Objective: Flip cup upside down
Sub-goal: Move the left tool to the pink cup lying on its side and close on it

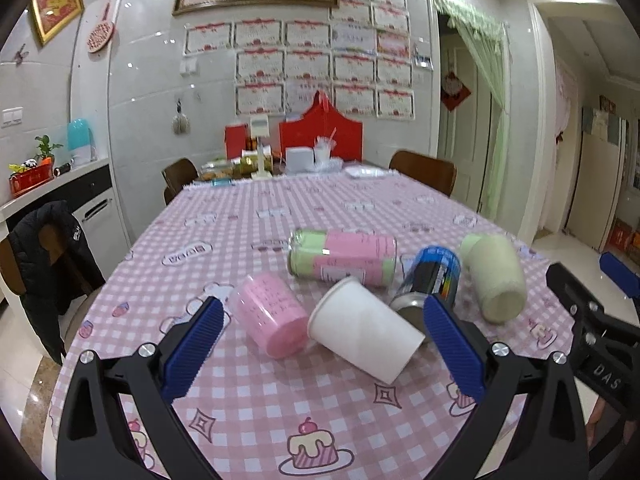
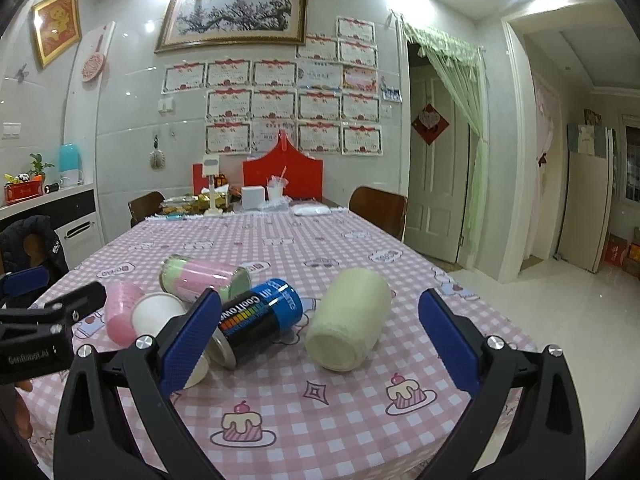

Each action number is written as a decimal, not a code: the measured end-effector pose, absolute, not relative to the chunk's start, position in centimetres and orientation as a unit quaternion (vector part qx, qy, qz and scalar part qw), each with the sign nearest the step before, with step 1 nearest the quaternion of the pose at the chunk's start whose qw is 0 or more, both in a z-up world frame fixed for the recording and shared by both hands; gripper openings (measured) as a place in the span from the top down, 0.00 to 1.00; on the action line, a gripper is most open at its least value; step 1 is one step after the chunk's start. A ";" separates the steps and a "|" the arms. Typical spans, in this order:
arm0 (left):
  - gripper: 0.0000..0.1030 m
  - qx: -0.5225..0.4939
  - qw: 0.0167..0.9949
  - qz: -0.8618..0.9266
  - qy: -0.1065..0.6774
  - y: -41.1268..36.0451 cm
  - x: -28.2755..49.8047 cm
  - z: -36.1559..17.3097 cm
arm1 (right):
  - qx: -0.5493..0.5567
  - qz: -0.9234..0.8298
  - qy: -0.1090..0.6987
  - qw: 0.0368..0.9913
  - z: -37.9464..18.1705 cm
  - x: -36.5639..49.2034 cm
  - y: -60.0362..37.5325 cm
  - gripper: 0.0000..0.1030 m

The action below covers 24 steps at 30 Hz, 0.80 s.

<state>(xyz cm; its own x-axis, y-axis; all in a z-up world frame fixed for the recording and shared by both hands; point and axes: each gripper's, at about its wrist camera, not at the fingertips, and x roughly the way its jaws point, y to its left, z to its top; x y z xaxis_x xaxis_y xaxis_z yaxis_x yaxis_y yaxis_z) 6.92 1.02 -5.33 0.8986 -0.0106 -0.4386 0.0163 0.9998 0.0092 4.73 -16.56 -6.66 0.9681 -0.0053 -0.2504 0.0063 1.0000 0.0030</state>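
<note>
Found the white paper cup (image 1: 364, 328) lying on its side on the pink checked tablecloth (image 1: 280, 400), near the table's near edge, wider end seemingly toward far left and narrower end toward near right. Took it for the task's cup, though could not be sure among several tumbled vessels.

Noted the crowding: a pink cup (image 1: 268, 320) touching or just beside it on the left, a blue-and-black can (image 1: 434, 276) pressed close on the right, a pink-and-green can (image 1: 344, 256) just behind, and a pale green cup (image 1: 496, 276) further right, apart from the rest.

Saw the left gripper (image 1: 322, 308) spread wide, clamped on nothing, with white cup and pink cup both inside its span. Saw the right gripper (image 2: 320, 296) likewise apart and empty, framing the pale green cup and the blue-and-black can.

Judged the step in hand to be the approach and grasp. Needed to shift the left gripper slightly right, so as to leave the pink cup outside the left finger. Needed also to slip the right finger between white cup and can without nudging either into a roll. Thought it best to close gently across the cup's middle, since thin paper walls probably buckle under a hard squeeze. Reckoned on lifting clear of the neighbours before turning the mouth downward, then setting it on bare cloth nearer the edge.
</note>
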 end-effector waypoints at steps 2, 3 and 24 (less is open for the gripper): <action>0.05 0.002 0.970 -0.011 0.242 1.0 7.6 -5.9 | 0.006 -0.003 0.133 0.991 -7.0 5.2 -16.8 0.08; 0.05 0.000 0.969 -0.012 0.248 1.2 7.9 -6.1 | 0.006 -0.002 0.136 0.991 -7.1 5.4 -16.9 0.08; 0.05 -0.033 0.938 0.072 0.338 7.6 15.5 -8.6 | 0.019 0.041 0.175 0.984 -8.6 10.4 -15.0 0.08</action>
<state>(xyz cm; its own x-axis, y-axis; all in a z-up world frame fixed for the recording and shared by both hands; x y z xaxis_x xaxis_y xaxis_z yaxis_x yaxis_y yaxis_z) 15.54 7.62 -8.61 0.7614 0.1119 -0.6385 -0.1565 0.9876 -0.0136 10.39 -14.98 -8.60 0.9355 0.0878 -0.3423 -0.0747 0.9959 0.0515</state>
